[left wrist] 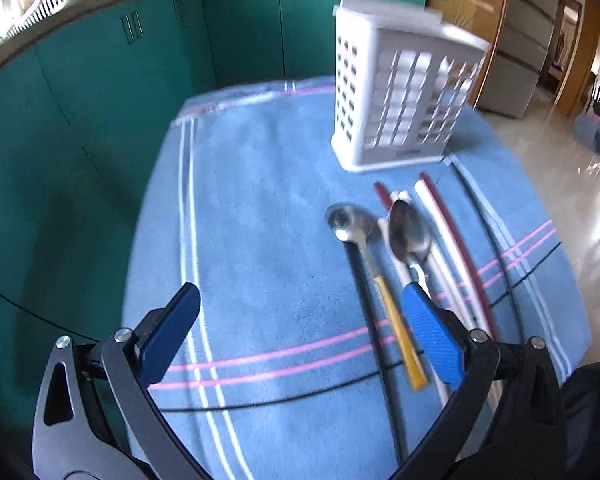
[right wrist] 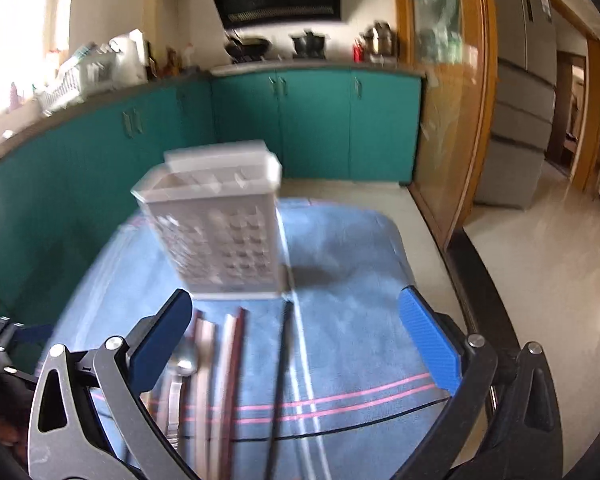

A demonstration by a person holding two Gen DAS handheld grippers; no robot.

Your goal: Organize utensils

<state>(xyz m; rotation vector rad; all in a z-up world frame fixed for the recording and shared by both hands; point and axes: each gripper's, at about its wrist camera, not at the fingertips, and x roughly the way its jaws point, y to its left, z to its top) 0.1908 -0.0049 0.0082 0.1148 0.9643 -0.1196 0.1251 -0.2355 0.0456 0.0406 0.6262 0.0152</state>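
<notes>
A white perforated utensil holder [left wrist: 404,92] stands upright at the far side of a blue towel [left wrist: 260,208]; it also shows in the right wrist view [right wrist: 220,232]. Before it lie a yellow-handled spoon [left wrist: 364,256], a second metal spoon [left wrist: 408,232], white and dark red chopsticks [left wrist: 448,240] and black chopsticks [left wrist: 484,232]. My left gripper [left wrist: 300,292] is open and empty above the towel, its right finger over the spoons' handles. My right gripper [right wrist: 296,304] is open and empty above the chopsticks [right wrist: 228,352] and a spoon [right wrist: 184,360].
Teal cabinets [left wrist: 100,80] run behind and left of the towel, under a counter with a dish rack [right wrist: 76,76] and pots [right wrist: 308,44]. A wood-framed glass door [right wrist: 448,100] and pale shiny floor [right wrist: 540,264] lie to the right.
</notes>
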